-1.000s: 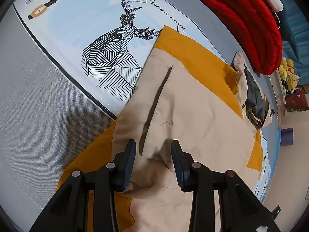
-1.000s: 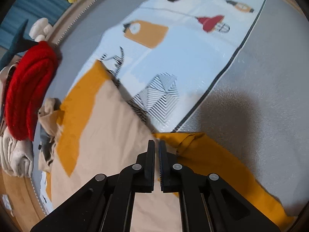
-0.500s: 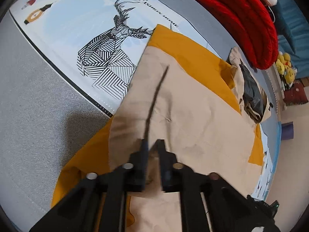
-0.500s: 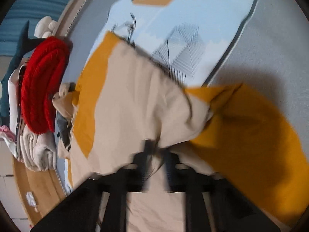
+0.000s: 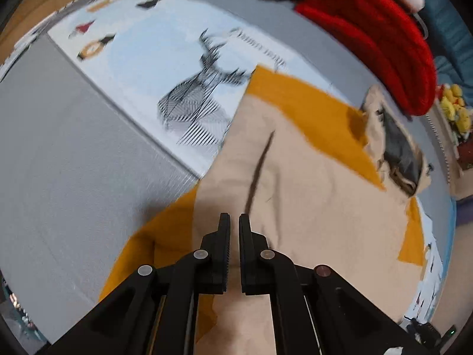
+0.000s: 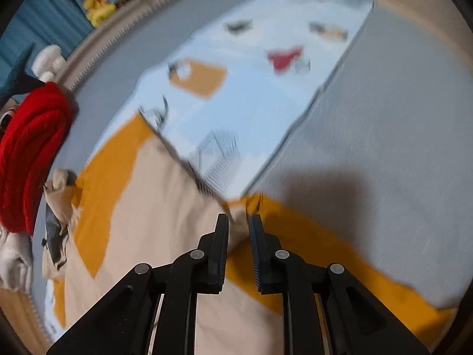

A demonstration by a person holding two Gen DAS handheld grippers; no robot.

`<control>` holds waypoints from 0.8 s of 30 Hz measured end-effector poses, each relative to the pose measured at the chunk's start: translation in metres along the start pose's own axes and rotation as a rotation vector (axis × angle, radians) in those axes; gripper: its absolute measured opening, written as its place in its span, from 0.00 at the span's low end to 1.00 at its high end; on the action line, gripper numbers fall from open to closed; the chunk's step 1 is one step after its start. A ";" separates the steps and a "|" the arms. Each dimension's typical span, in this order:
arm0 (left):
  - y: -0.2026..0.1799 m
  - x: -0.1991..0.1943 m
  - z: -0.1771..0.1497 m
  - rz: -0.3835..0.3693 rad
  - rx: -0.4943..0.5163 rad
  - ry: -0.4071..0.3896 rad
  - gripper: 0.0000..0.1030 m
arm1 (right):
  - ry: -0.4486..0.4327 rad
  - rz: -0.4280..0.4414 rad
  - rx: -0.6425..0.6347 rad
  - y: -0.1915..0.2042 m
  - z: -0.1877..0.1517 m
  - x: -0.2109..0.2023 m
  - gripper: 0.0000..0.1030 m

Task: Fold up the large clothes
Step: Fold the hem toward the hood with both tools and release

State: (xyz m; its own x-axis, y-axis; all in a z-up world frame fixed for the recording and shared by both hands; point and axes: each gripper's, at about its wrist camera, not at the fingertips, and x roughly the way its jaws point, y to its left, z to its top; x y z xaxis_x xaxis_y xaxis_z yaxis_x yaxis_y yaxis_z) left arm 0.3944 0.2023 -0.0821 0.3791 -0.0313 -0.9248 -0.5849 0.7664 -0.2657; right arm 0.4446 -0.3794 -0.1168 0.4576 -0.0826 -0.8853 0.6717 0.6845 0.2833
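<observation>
A large beige and mustard-yellow garment (image 5: 310, 195) lies spread on a grey mat; it also shows in the right wrist view (image 6: 153, 224). My left gripper (image 5: 233, 222) is shut on a fold of the beige cloth near its lower edge. My right gripper (image 6: 239, 222) has its jaws a little apart, with a beige corner of the garment between them at the yellow sleeve (image 6: 310, 245); I cannot tell if it still grips. Both views are blurred by motion.
A light-blue printed sheet with a deer drawing (image 5: 165, 68) lies under the garment's far side. A red knitted garment (image 5: 372, 35) and other clothes sit at the mat's far edge. Yellow plush toys (image 5: 455, 109) lie beyond. Grey mat (image 6: 399, 124) stretches right.
My left gripper closed on the beige cloth and has lifted back. My right gripper, shut a second ago, now has its jaws slightly parted and has swung away over the sleeve.
</observation>
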 end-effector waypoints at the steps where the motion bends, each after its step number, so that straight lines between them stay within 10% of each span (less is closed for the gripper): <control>1: -0.005 0.001 0.001 -0.005 0.027 -0.001 0.14 | -0.024 0.021 -0.018 0.005 0.002 -0.004 0.22; 3: -0.012 0.011 0.003 0.016 0.081 0.017 0.41 | -0.029 0.113 -0.098 0.025 0.005 -0.006 0.31; 7: -0.007 0.037 0.001 0.038 0.059 0.083 0.41 | 0.119 0.283 -0.280 0.063 -0.002 0.015 0.41; 11: -0.005 0.043 -0.001 -0.023 0.027 0.126 0.02 | 0.245 0.235 -0.383 0.075 -0.019 0.045 0.42; 20: -0.012 -0.021 -0.019 0.232 -0.015 -0.129 0.00 | 0.214 0.102 -0.425 0.069 -0.021 0.050 0.42; 22: -0.025 -0.031 -0.014 0.180 0.027 -0.188 0.07 | 0.194 0.083 -0.427 0.069 -0.022 0.048 0.42; 24: -0.042 -0.031 -0.013 0.105 0.113 -0.187 0.37 | 0.173 0.063 -0.443 0.069 -0.022 0.046 0.42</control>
State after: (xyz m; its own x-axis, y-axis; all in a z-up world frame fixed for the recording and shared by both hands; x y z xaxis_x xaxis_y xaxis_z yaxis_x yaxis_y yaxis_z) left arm 0.3979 0.1625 -0.0462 0.4523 0.1637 -0.8767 -0.5484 0.8263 -0.1286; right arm 0.4991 -0.3204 -0.1464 0.3603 0.0652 -0.9305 0.3155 0.9303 0.1873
